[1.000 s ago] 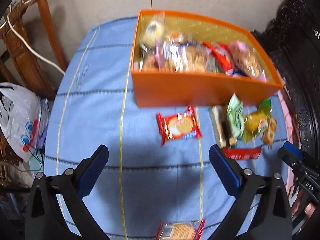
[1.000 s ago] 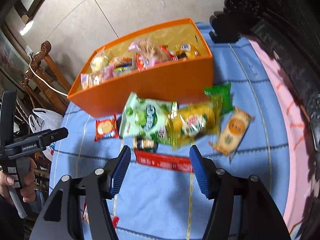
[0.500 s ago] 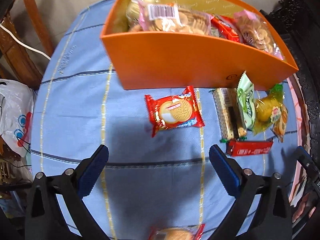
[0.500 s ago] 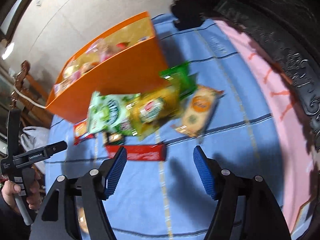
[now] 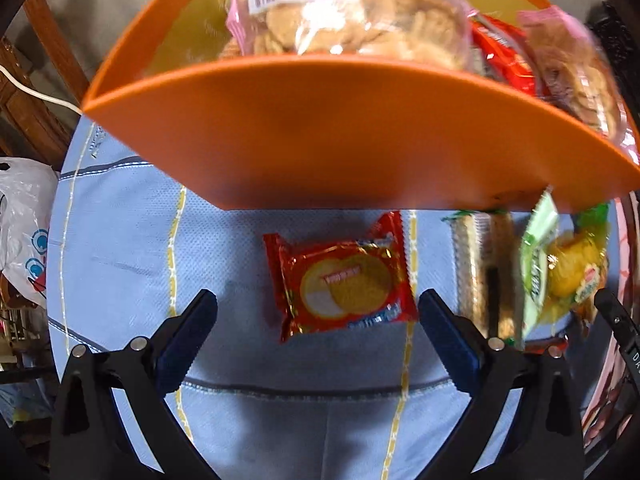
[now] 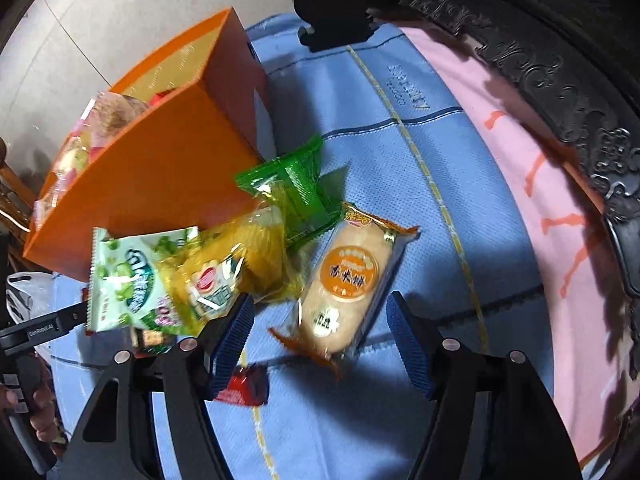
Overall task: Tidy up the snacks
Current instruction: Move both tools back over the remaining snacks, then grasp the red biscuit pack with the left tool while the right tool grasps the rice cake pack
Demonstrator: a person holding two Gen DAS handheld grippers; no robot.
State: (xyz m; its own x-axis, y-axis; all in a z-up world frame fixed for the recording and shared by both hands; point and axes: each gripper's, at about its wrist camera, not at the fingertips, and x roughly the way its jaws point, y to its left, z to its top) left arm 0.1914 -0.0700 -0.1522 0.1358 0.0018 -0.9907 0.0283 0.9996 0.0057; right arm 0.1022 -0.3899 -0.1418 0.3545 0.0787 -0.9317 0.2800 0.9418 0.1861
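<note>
Blue quilted cloth [image 5: 120,240] covers the table on which both grippers work. Near the camera, the left gripper [image 5: 316,332] points straight down, its jaws spread wide and empty, straddling a red biscuit packet [image 5: 344,280] lying flat just before the orange box [image 5: 360,140]. The packet's long axis runs roughly across the jaw line, tilted slightly. The right gripper [image 6: 320,336] has just been opening; its jaws stand apart around the near end of a bun packet [image 6: 348,280], pads not pressing. That packet's long axis runs away from the gripper, leaning right. Current step, as judged: approach for pickup. Next: lower, close, lift, and deposit into the box beyond, already part-filled.
</note>
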